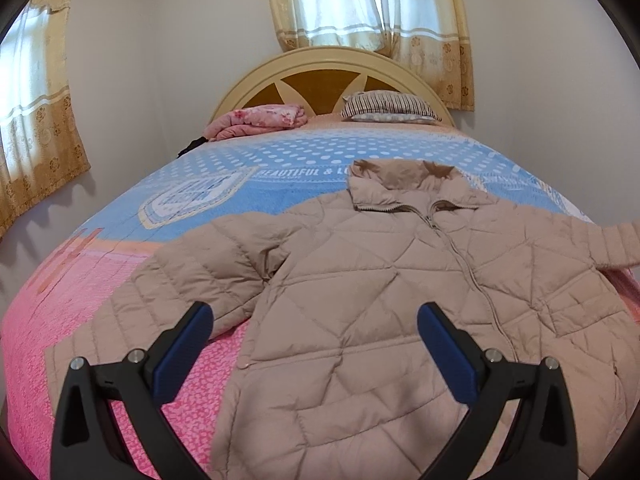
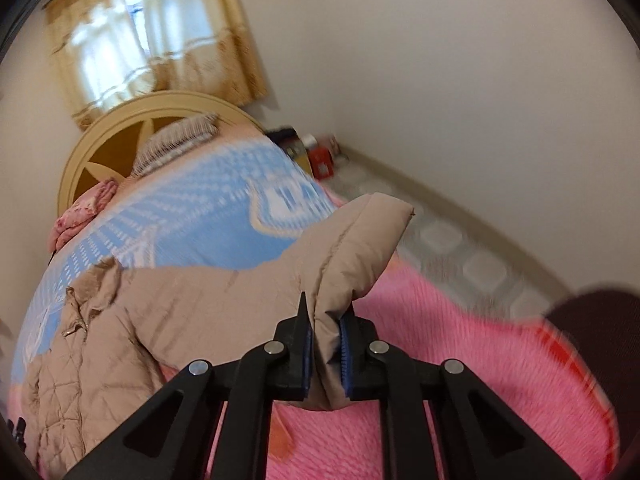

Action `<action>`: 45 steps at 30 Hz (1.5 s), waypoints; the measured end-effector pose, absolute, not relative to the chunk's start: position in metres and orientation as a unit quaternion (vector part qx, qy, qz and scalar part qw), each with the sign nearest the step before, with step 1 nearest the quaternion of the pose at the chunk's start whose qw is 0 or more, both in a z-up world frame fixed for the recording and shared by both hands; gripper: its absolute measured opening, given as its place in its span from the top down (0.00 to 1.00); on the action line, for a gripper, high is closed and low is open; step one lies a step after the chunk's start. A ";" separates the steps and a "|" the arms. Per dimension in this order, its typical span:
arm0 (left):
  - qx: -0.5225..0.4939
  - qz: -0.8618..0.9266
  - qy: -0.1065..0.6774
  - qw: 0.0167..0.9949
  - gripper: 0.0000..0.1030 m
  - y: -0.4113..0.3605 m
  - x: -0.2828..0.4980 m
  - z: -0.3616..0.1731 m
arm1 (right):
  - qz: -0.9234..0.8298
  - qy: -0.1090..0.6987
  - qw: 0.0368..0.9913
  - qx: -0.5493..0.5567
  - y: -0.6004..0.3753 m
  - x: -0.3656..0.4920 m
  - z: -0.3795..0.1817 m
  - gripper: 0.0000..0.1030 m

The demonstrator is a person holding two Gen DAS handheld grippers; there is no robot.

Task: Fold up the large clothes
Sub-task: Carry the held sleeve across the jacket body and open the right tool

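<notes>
Between the right gripper's point(image 2: 326, 344) blue pads, the jacket sleeve point(image 2: 352, 248) is clamped and lifted off the bedspread point(image 2: 480, 360), cuff past the bed's edge. Left gripper point(image 1: 314, 322) hangs spread wide over the quilted beige jacket point(image 1: 360, 288), lying front-up and zipped; hem cut off below. Right-wrist view blurred.

Blurred, perhaps boxes point(image 2: 316, 152), bedside.

The jacket point(image 1: 360, 280) lies front up on the bed point(image 1: 120, 280), collar toward the headboard point(image 1: 320, 60). My left gripper point(image 1: 314, 328) hovers above its near hem. My right gripper point(image 2: 326, 344) pinches the sleeve point(image 2: 352, 248) off the bed's right side. A pillow point(image 1: 388, 106) and folded blanket point(image 1: 260, 120) sit behind the jacket.
</notes>
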State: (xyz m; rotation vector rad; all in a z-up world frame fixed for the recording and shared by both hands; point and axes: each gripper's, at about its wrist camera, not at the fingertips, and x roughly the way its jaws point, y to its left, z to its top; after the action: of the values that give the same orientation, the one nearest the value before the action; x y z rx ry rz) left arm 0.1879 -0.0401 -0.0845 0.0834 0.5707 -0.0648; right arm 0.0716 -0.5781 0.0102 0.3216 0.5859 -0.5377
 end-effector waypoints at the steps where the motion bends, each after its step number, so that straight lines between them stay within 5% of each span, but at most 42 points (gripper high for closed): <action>1: 0.040 -0.032 0.281 0.958 0.00 -0.038 0.187 -0.083 | -0.259 0.279 0.913 0.146 -0.574 0.073 0.019 0.91; 9: 0.024 -0.027 0.274 0.961 0.00 -0.025 0.186 -0.079 | -0.209 0.215 0.954 -0.007 -0.481 0.116 0.114 0.91; 18: 0.018 -0.021 0.280 0.960 0.00 -0.012 0.187 -0.086 | -0.121 0.189 0.967 -0.119 -0.357 0.150 0.133 0.91; 33: -0.006 0.004 0.284 0.959 0.00 0.029 0.188 -0.091 | 0.006 0.203 0.953 -0.223 -0.232 0.193 0.064 0.92; 45: 0.005 0.023 0.294 0.956 0.00 0.044 0.194 -0.097 | 0.083 0.270 0.933 -0.225 -0.156 0.227 -0.043 0.92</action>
State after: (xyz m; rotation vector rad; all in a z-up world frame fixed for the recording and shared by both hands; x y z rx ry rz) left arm 0.1942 0.0437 -0.0969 0.0110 0.5969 0.0461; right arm 0.2265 -0.1558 -0.0431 -0.4599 0.5515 0.1706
